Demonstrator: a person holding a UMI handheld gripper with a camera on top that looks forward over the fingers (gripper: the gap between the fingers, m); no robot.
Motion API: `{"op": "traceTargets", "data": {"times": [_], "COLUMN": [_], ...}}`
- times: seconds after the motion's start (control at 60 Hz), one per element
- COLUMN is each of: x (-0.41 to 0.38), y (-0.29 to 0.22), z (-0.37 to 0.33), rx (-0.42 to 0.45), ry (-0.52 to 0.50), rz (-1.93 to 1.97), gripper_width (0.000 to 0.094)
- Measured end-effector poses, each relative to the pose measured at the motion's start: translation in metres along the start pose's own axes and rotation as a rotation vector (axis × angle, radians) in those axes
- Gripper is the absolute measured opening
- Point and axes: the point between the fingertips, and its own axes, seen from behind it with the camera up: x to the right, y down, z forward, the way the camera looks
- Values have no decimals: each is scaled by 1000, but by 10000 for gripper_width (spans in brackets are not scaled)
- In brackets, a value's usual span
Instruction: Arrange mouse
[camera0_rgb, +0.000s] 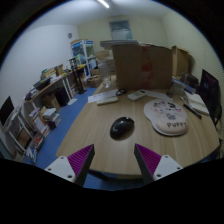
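Black mouse (122, 127) rests on the wooden table (95, 140) (beyond the spread tool (114, 157)).

Tongs (113, 160) open; two purple-padded fingers (78, 160) well apart, nothing between them

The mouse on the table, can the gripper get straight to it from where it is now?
Probably yes. The mouse lies ahead of the open fingers, with bare table between and nothing blocking.

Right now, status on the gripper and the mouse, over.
Gripper open, empty, above the table's near edge. Mouse just ahead of the gripper, untouched, alone on bare wood. Path to it clear; mouse pad beyond, right.
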Motion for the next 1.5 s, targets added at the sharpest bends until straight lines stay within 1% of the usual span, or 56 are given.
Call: {"op": "traceTargets", "data": {"times": [0.067,0.117,0.183,0.233,0.283,0.3,0.317,0.35,0.467,0.583,0.633,0.667,0.683,0.733,0.8,0.833,0.85,0.867,0.917,0.983,1.0,1.05,1.1,1.183,1.233,1.317,1.333,1.383,1.45,1.5], "x": [-4,-2,2,7,9,10,11,11,18,21,24,24,24,26,27,28,28,27,25,23,22,12,8,33,61,125,140,182,226,247], "y": [-8,-7,-8,-2,1,-5,-7,-8,-27,-40,-44,-47,-48,-50,-51,-49,-49,-48,-48,-47,-47,-57,-81,-147,-186,-219,-225,-221,-190,-163], "z": [27,39,70,82,98,102,105,111,131,150,157,160,162,164,164,165,164,164,163,160,158,147,131,99,85,78,78,88,109,125], "rx": [6,-17,-20,-47,-55,-29,-22,-26,4,5,11,17,20,23,28,23,19,12,-7,-24,-27,-2,49,175,244,296,293,259,180,123], "ry": [-16,-6,5,12,13,16,18,20,59,102,119,127,132,147,160,161,160,156,142,125,119,75,44,66,90,158,173,208,242,248], "rz": [-21,-35,-57,-53,-41,-43,-46,-46,-45,-55,-67,-62,-57,-45,-23,-15,-16,-17,-22,-58,-72,-106,-127,-135,-116,-105,-102,-96,-72,-51], "gripper_width": [824,823,826,821,828,824,813,827,806,801,778,736,742,586,552,517,525,476,415,409,385,381,380,381,381,378,379,376,378,378]}}
